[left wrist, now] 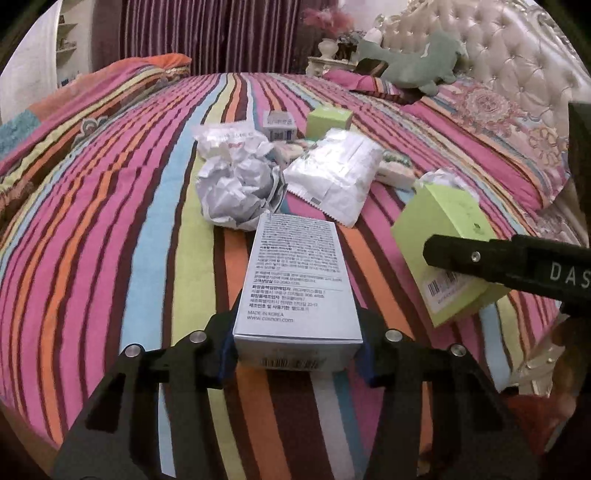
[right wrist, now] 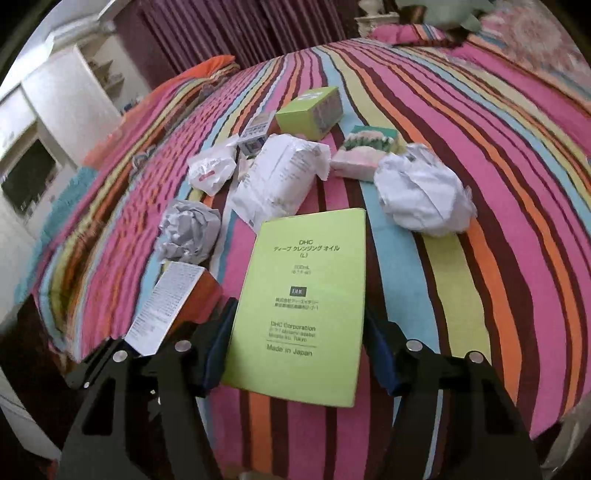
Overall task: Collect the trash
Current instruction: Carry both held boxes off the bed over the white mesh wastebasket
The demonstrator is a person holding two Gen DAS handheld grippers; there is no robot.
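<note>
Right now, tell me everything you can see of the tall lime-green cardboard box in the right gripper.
The tall lime-green cardboard box is a slim printed carton, matte, with dark Japanese text, a small dark logo square and "Made in Japan" on its upper face; a barcode shows in the left wrist view. It looks intact. The right gripper clamps its near end between blue pads, holding it above the striped quilt, pointing toward the scattered trash.

Soft, even indoor light over the striped bedspread (left wrist: 110, 206), colours vivid, shadows faint w/ no hard edges. Strong fisheye bend: stripes bow outward from bedspread centre, black vignette at all corners. Print on grey box (left wrist: 295, 280) at bedspread's near edge reads sharp. Purple curtain (left wrist: 207, 33) beyond bedspread is soft, dim. Right-wrist view slightly smeared around the shelves (right wrist: 74, 92) left of bedspread.
</note>
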